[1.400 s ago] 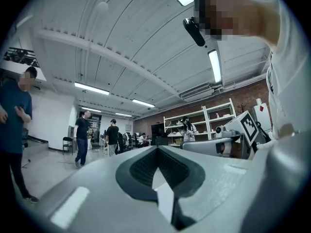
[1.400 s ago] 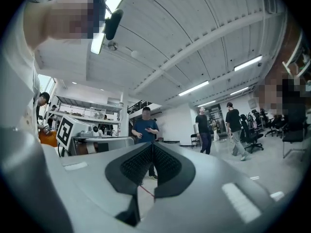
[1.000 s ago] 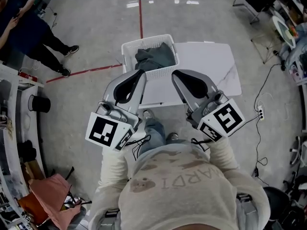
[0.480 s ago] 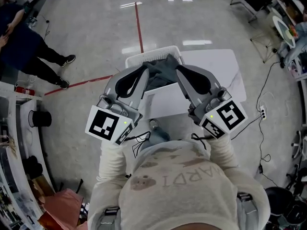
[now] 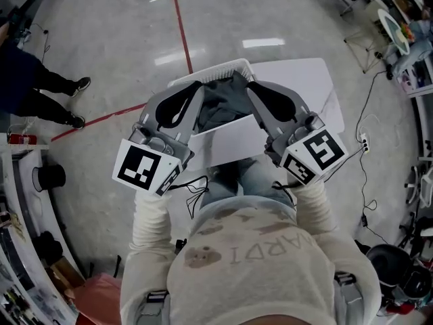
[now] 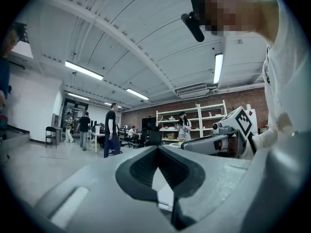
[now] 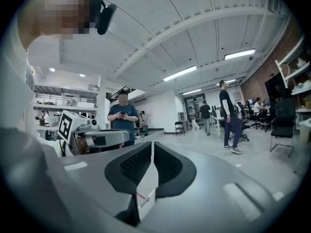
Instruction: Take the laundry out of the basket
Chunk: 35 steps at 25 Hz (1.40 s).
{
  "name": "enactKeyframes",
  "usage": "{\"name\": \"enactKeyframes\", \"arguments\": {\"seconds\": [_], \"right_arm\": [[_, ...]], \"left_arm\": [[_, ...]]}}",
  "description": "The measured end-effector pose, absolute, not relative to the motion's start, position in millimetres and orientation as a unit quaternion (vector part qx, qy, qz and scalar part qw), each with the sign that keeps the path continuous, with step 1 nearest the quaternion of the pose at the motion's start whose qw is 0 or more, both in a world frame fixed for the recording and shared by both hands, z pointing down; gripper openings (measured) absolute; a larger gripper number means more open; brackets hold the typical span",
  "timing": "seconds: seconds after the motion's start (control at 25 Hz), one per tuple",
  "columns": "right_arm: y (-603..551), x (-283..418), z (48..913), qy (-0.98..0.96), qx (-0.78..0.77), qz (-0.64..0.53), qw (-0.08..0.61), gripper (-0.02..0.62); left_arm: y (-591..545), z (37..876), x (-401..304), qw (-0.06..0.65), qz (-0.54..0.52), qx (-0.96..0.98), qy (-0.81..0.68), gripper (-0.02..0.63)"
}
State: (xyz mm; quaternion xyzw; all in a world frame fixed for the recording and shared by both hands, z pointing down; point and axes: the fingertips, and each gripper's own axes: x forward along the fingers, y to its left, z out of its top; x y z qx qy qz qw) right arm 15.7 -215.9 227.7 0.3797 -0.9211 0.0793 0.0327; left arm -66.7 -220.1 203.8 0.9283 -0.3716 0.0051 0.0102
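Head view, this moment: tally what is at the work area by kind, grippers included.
grippers: 2 (left gripper, right gripper)
laundry basket: 1
heap of dark laundry: 1, single garments cannot be told apart
white table: 1
Total: 5

I log an open workshop-lab, probably: brick wall [image 6: 235,98], shelves [image 6: 192,118], desk chairs [image 7: 281,125], strip lights [image 6: 83,70], red floor tape [image 5: 183,29].
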Motion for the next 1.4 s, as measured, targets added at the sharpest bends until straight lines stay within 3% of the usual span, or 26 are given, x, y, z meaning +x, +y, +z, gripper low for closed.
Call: {"name": "enactKeyframes", "arguments": {"seconds": [0.4,0.8,1.08,1.4], "right_arm": [[-275.7,2.1,314.5,-0.927,0.323,0.129,0.142,0.089],[-325.9,-19.7,442.9,-0.914,0.225,0.175,0.289,0.240],[-324.5,-37.5,547.4,-0.885,0.166,0.198,0.388,0.309],[-303.7,-36.6,618.1,-0.862,0.113,0.200,0.453,0.375]], "left_arm": [[-253.5,234.5,-68.5,0.028,0.007,0.919,-0.394,0.000],[-306.5,281.2,-75.5,0.058,0.016,0.904,-0.423,0.000],[-333.1,332.4,-93.6,0.087,0.024,0.901,-0.424,0.000],[-344.2,389.4,-92.7,0.117,0.034,0.905,-0.408,0.000]]}}
